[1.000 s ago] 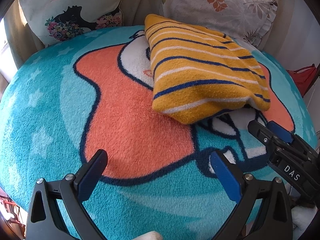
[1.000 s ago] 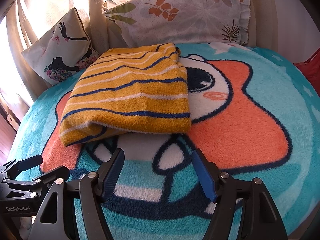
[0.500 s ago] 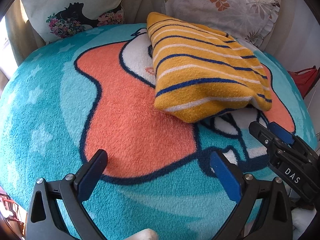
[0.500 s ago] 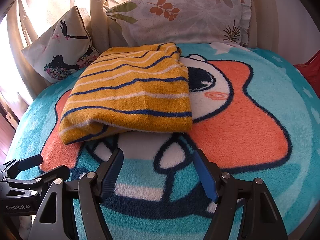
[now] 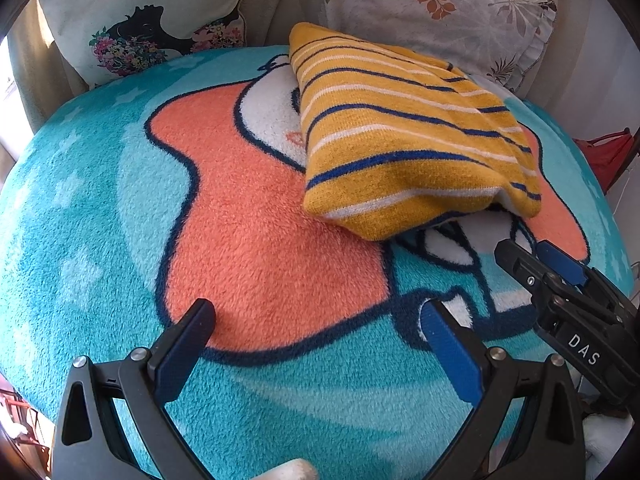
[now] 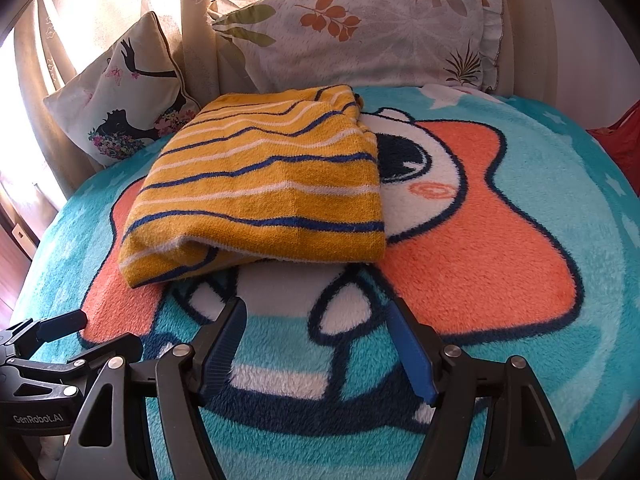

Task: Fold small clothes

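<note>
Yellow striped sweater (image 6: 260,184) folded flat on blanket (image 6: 500,280) — long axis toward pillows (image 6: 360,36)

Folded sweater (image 6: 264,184) lies on the fleece blanket (image 6: 520,320), toward its far side, near the pillows. Two pillows stand behind it at the head: leaf-print pillow (image 6: 360,36) right behind, silhouette-print cushion (image 6: 120,92) to the rear left, a curtain strip (image 6: 196,32) between them. Left gripper (image 5: 316,328) and right gripper (image 6: 320,320) sit at the near edge, side by side, left one left of the right, both short of the sweater with nothing between their fingers. Something at far right beyond the blanket edge, probably a bag (image 5: 608,156).
</note>
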`<state>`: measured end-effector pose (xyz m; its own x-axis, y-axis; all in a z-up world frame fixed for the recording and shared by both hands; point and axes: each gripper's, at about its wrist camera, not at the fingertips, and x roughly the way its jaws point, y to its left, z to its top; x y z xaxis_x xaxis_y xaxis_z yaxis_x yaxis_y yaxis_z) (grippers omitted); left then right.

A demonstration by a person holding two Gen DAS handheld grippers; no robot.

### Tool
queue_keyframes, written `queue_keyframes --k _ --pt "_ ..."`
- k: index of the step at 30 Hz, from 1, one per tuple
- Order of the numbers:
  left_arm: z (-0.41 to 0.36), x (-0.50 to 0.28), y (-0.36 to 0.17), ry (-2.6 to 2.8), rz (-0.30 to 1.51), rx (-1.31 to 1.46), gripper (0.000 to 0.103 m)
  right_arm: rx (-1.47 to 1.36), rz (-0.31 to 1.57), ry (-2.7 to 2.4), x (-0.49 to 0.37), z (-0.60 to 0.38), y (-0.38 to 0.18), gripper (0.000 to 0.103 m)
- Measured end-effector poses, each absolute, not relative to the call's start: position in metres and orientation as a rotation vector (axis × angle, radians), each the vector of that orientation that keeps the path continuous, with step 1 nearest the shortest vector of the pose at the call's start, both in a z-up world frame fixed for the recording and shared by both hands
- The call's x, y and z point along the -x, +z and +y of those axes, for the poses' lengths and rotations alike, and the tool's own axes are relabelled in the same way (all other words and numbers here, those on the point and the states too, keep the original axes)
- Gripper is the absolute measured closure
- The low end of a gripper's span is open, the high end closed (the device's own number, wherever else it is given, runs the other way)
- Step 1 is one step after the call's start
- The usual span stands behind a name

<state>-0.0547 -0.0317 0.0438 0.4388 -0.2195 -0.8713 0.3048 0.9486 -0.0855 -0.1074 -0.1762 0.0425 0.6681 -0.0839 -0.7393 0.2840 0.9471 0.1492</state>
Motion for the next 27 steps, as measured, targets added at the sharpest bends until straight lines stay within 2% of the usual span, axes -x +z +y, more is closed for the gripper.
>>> queue_keyframes --k 27 --pt "-0.0341 0.0550 0.0415 -0.335 1.077 -0.096 0.001 -0.261 0.816 -0.211 0.1085 -0.1752 0.0422 0.025"
